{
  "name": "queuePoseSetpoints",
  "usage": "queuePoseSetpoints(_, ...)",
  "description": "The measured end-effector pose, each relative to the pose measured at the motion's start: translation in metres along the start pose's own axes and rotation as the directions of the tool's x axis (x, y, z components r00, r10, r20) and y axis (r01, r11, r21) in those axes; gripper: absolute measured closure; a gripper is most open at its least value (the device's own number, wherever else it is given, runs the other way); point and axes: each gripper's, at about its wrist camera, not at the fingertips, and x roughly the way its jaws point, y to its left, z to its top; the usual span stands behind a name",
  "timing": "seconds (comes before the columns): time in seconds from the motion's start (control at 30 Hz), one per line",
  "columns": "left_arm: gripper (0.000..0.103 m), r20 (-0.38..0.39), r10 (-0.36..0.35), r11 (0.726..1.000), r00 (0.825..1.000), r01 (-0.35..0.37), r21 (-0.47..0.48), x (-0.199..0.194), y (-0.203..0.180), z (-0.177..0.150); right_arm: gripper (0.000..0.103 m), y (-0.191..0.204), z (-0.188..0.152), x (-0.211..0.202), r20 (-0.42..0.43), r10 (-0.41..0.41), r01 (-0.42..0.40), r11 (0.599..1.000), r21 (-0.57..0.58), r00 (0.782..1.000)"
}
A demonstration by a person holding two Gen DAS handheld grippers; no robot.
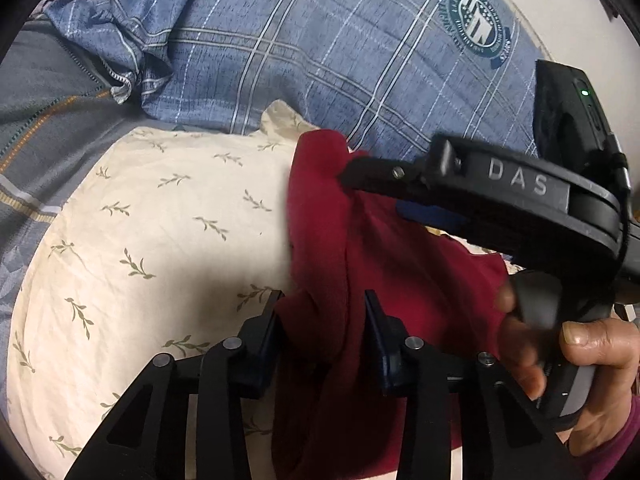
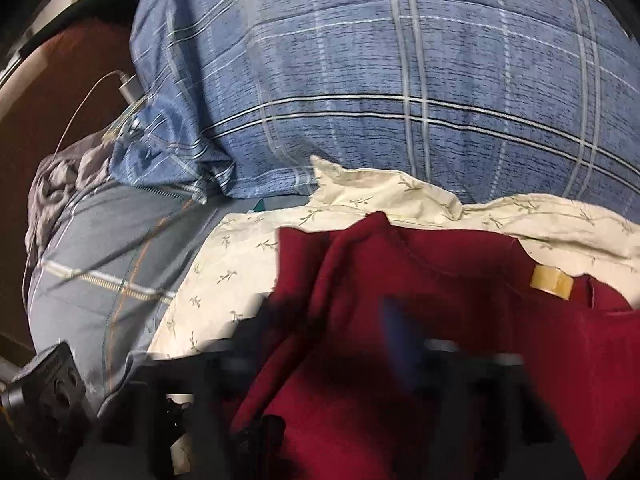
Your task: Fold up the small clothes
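A dark red garment (image 1: pixel 384 264) lies bunched on a cream leaf-print cloth (image 1: pixel 168 232). My left gripper (image 1: pixel 324 300) has a fold of the red garment between its two fingers and is shut on it. My right gripper (image 1: pixel 352 178) reaches in from the right in the left wrist view, its tip pinching the garment's upper edge. In the right wrist view the right gripper (image 2: pixel 328 312) is motion-blurred, with the red garment (image 2: pixel 440 288) between its fingers. A beige label (image 2: pixel 552 278) shows on the garment.
A blue plaid pillow (image 1: pixel 320 40) with a round green emblem (image 1: pixel 478 22) lies behind the cloth. A grey-blue striped bedsheet (image 1: pixel 44 128) is at the left. A white charger with cable (image 2: pixel 130 86) lies at the bed's left edge. A black device (image 2: pixel 44 396) sits at the lower left.
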Motion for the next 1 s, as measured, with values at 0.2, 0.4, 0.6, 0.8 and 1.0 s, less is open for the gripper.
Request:
queuePoseSetpoints(0.2, 0.069, 0.024, 0.015, 0.998, 1.0, -0.016, 0.056, -0.006, -0.009, -0.005, 0.029, 0.017, 0.005, 0.019, -0.074, -0.009, 0.005, 0.998, -0.058, 0.997)
queuePoseSetpoints(0.4, 0.07, 0.032, 0.004, 0.995, 0.999, -0.007, 0.101, -0.01, -0.017, -0.009, 0.05, 0.025, 0.004, 0.041, -0.111, -0.085, 0.07, 0.989, -0.131, 0.99)
queuePoseSetpoints(0.6, 0.035, 0.017, -0.044, 0.996, 0.999, 0.042, 0.078, -0.015, -0.016, -0.008, 0.076, 0.011, 0.002, 0.019, -0.033, -0.056, 0.052, 0.99, -0.128, 0.998)
queuePoseSetpoints(0.8, 0.033, 0.017, 0.024, 0.988, 1.0, -0.027, 0.153, -0.017, -0.026, -0.013, 0.077, -0.004, 0.003, 0.007, -0.018, -0.02, 0.019, 0.998, -0.062, 1.0)
queuePoseSetpoints(1.0, 0.033, 0.01, 0.059, 0.984, 0.998, -0.059, 0.169, -0.013, -0.031, -0.015, 0.077, -0.008, 0.0, 0.003, -0.016, -0.018, 0.017, 0.999, -0.047, 1.0)
